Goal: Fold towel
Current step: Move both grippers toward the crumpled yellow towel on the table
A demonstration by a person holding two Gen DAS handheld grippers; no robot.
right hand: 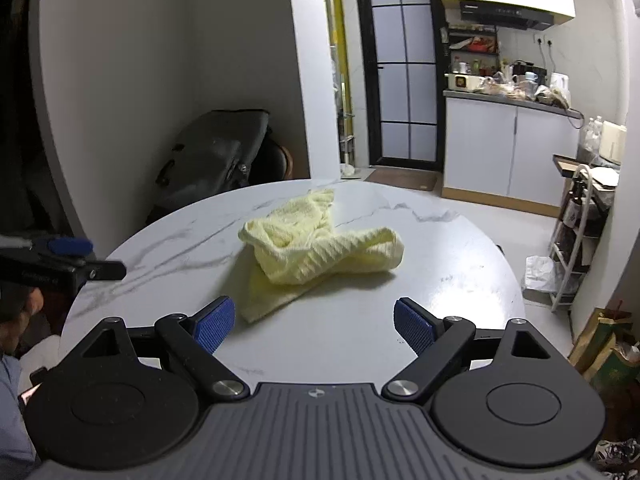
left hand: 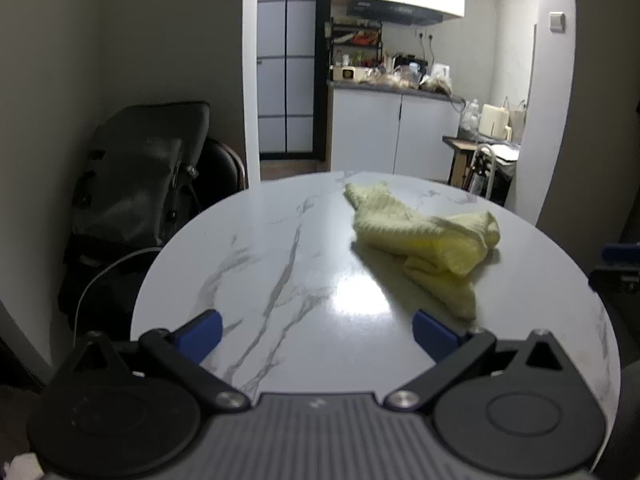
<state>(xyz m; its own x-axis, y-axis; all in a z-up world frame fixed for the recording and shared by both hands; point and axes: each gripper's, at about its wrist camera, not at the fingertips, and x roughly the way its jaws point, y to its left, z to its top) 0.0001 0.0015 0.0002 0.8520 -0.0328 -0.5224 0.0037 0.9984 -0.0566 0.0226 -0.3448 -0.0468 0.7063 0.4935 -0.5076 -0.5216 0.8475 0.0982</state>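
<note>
towel (right hand: 320, 246) — crumpled, underside hidden — on table (right hand: 440, 280)

The pale yellow ribbed cloth towel (right hand: 320, 246) lies crumpled and unfolded, one end rolled over itself, on the round white marble-patterned table (right hand: 460, 280).

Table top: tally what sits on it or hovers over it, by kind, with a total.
Towel (yellow, crumpled, on the table): 1
Grippers, both open and empty: 2, the left gripper and the right gripper
Total: 3
</note>
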